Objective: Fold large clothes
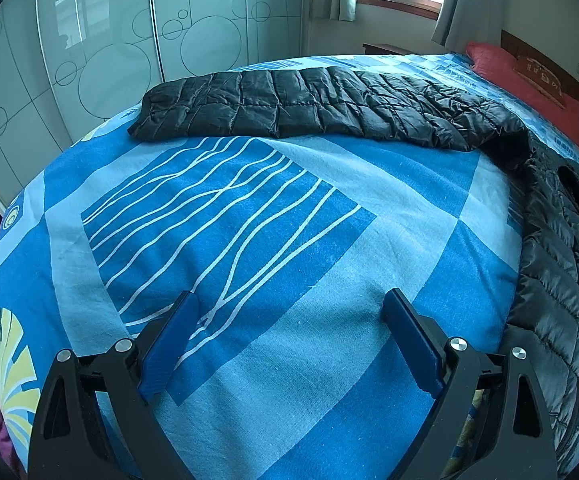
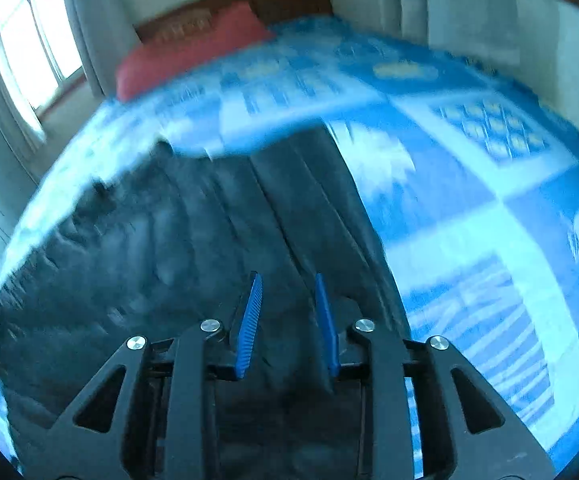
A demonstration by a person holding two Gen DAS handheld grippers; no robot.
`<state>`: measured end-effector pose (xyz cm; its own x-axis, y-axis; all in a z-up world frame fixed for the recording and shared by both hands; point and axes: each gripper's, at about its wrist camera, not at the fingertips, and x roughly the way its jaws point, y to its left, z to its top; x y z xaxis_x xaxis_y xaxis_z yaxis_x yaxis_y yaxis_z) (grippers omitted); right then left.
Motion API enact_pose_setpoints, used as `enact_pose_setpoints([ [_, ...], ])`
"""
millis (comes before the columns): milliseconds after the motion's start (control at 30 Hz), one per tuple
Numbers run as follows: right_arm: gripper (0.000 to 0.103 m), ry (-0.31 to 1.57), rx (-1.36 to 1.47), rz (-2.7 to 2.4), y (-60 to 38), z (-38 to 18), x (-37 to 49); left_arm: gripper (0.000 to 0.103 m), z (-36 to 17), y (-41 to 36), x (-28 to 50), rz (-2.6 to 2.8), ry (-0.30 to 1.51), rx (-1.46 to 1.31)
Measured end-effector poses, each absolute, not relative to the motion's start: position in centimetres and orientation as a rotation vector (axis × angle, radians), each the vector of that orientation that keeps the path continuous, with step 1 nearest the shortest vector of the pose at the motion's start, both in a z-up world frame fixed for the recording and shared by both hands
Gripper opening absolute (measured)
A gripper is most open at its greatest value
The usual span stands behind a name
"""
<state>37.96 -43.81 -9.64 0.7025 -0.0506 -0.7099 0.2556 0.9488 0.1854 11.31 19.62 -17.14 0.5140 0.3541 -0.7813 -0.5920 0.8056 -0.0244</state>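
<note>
Garment: black quilted puffer jacket, lying flat on the blue patterned bedsheet; in the left wrist view 1 sleeve stretches across the far side of the bed and the body runs down the right edge.
Garment, right wrist view: the jacket fills the lower left of a motion-blurred frame, with its surface directly below the gripper.
Surroundings: red pillow at the headboard, frosted wardrobe doors beyond the bed.
Risk 1: the right gripper may close on too little fabric or on the sheet beneath; cause, a fast approach with the seam or edge unresolved in the blur.
Risk 2: a lift from 1 side only could drag the jacket askew and spoil the fold line; cause, the left gripper being well apart from the garment.
Risk 3: slick quilted shell may slip from a shallow pinch; cause, smooth fabric and padded bulk.
Left gripper: 2 blue pads spread wide, released, holding nothing; it hangs over bare sheet and whether it touches it cannot be told.
Right gripper: 2 ribbed blue pads partly apart with a clear gap, nothing visibly pinched; contact with the jacket below cannot be told.
</note>
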Motion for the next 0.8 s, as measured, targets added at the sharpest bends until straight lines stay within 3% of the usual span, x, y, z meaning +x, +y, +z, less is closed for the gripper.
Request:
enact_pose_setpoints([
  [100,0.048,0.888,0.251,-0.199,-43.6,-12.5,40.7,0.092,-17.2,19.6,11.3,0.581,0.859,-0.305],
  [233,0.048,0.897,0.112,-0.236,-41.9,-12.8,40.6,0.092,-17.2,19.7,11.3,0.579,0.858,-0.306],
  [400,0.051,0.814,0.170,-0.112,-38.3,-10.5,35.8,0.092,-17.1,19.5,11.4,0.585,0.860,-0.298],
  [800,0.054,0.830,0.062,-0.139,-34.5,-15.3,34.9,0.092,-17.1,19.6,11.3,0.579,0.859,-0.309],
])
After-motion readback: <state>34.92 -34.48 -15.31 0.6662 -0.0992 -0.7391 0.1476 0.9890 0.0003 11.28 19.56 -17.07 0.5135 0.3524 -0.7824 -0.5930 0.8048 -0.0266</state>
